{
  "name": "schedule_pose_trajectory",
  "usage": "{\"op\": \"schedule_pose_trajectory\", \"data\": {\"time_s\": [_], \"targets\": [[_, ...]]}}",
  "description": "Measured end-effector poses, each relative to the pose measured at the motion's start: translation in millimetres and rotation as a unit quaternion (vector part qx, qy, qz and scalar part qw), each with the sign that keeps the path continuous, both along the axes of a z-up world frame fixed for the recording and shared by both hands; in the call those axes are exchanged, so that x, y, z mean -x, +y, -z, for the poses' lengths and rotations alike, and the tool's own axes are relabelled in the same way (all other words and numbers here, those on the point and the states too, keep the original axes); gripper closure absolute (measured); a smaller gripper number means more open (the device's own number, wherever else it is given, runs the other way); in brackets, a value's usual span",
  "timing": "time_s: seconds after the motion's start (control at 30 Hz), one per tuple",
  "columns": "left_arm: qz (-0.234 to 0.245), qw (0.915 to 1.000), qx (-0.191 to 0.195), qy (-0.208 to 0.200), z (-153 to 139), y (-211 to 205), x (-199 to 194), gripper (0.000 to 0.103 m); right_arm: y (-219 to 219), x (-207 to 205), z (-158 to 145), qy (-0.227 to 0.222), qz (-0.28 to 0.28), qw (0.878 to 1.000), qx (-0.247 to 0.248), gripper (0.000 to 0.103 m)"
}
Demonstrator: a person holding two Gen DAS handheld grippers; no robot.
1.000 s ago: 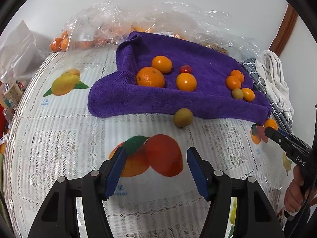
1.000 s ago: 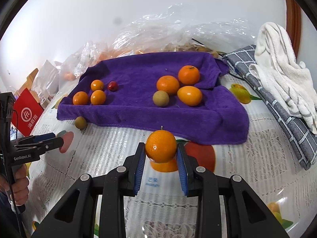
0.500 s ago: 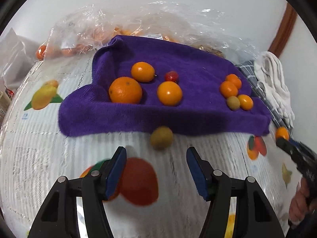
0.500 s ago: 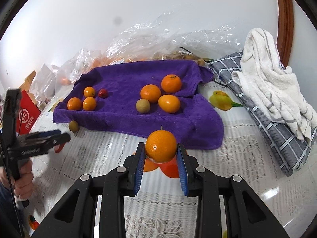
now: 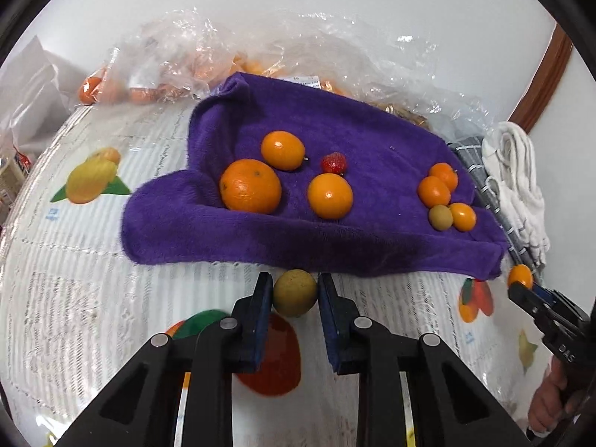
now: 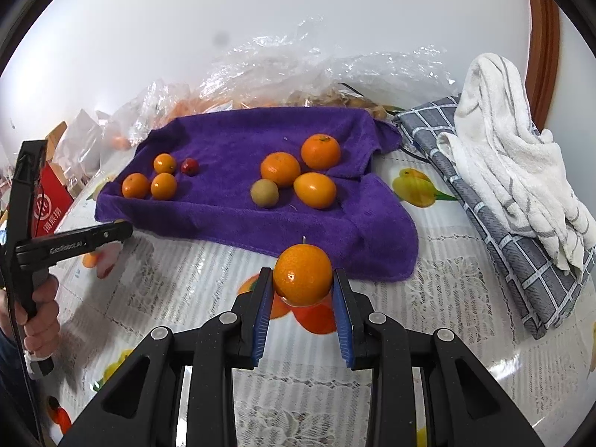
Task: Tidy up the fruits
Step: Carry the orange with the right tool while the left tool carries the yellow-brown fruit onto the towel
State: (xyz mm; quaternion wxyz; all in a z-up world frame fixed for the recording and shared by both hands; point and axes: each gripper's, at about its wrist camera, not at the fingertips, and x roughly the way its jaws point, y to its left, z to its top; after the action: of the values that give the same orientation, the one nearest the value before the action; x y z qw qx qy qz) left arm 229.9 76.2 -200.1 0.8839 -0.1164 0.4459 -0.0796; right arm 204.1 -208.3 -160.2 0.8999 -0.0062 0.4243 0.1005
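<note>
The left hand-held gripper [image 5: 295, 296] is clamped on a small greenish-brown fruit [image 5: 295, 292] on the surface [image 5: 93, 298], just in front of the purple towel [image 5: 372, 246]. The right hand-held gripper [image 6: 302, 290] grips a small orange [image 6: 302, 275], held above the surface just before the towel's near edge. More oranges [image 6: 314, 189] sit on the towel.

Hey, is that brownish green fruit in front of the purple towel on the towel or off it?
Off it. The brownish green fruit sits on the tablecloth just before the purple towel's front edge.
</note>
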Motion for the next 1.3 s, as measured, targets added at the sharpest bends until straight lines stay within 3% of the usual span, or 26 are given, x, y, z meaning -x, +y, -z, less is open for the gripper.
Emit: {"op": "schedule_pose_trajectory", "data": {"time_s": [0.3, 0.73, 1.07, 1.3], "targets": [[-0.005, 0.9999, 0.01, -0.012, -27, 17, 6, 0.079, 16, -7, -19, -0.014, -0.011, 1.0, -0.008, 0.072], [-0.02, 0.9979, 0.047, -0.041, -60, 44, -19, 0.079, 23, -47, -48, -0.045, -0.013, 0.999, -0.02, 0.072], [-0.011, 0.9981, 0.031, -0.052, -70, 33, -60, 0.079, 21, -97, -53, -0.056, -0.015, 0.998, -0.02, 0.072], [-0.028, 0.9989, 0.005, -0.038, -58, 26, -103, 0.079, 28, -139, -34, -0.03, -0.025, 0.999, -0.03, 0.072]]}}
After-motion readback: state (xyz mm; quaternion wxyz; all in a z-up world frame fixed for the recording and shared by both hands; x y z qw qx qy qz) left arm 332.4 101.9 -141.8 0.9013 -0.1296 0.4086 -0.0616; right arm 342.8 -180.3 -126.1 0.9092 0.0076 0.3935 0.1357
